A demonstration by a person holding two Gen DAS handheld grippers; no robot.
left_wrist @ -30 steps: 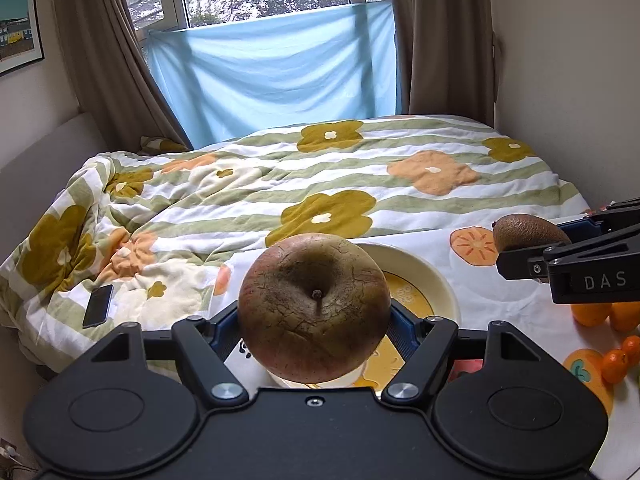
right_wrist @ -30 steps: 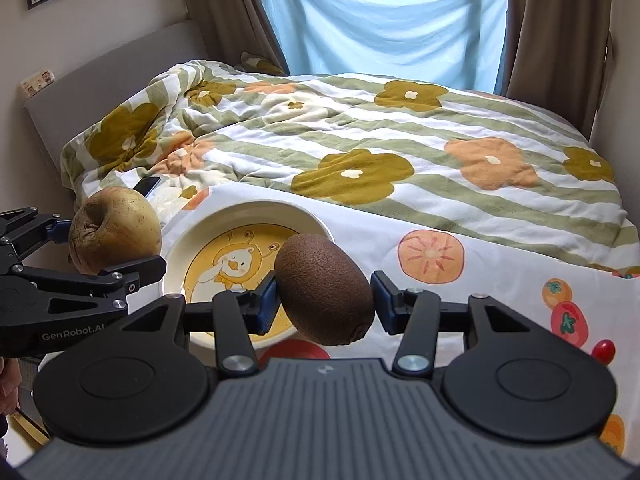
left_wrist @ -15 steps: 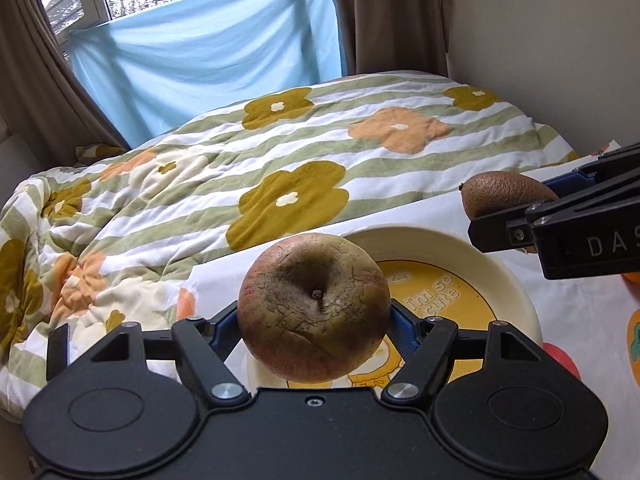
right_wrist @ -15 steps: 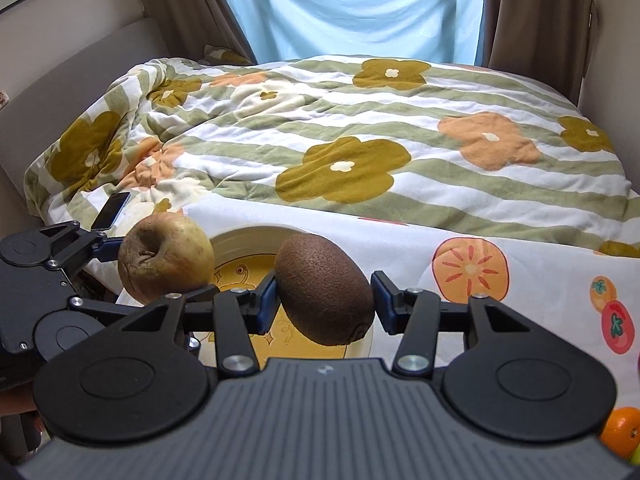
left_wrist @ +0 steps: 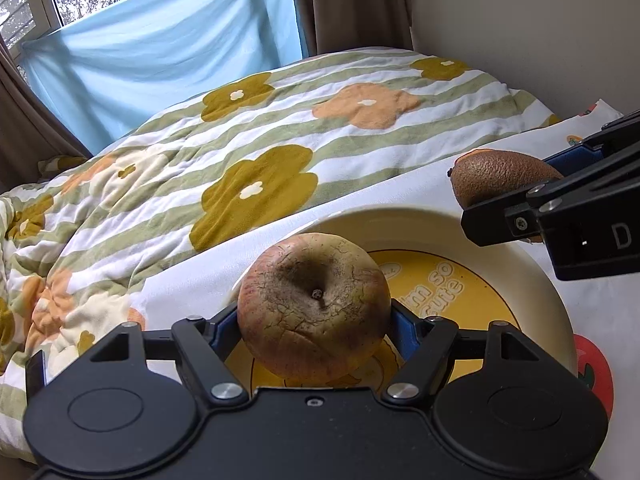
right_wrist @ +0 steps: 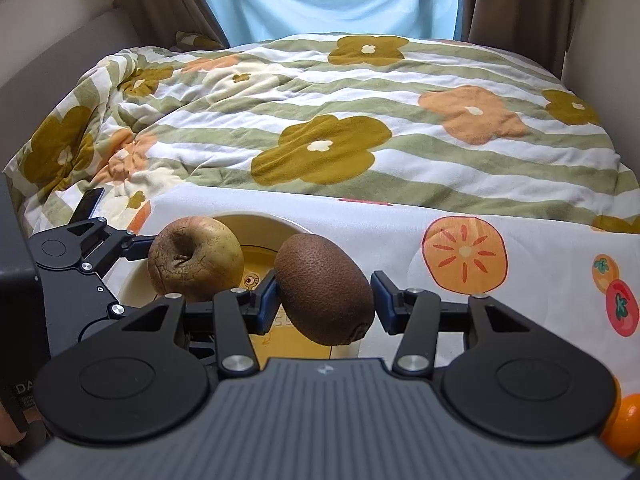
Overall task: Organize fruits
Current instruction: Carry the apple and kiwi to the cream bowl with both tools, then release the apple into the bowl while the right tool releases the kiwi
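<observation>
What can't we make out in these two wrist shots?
- Plate drawing: both views, covered by the apple and kiwi.
- Orange: right view, cut by the edge and the right gripper.
- Phone: right view, partly behind the left gripper.

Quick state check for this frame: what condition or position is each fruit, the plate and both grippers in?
Apple: wrinkled, held over the plate.
Kiwi: whole, held over the plate's rim.
Plate: on the fruit-print cloth, nothing visibly resting in it.
Left gripper: shut on the apple.
Right gripper: shut on the kiwi.
Orange: on the cloth, untouched.
</observation>
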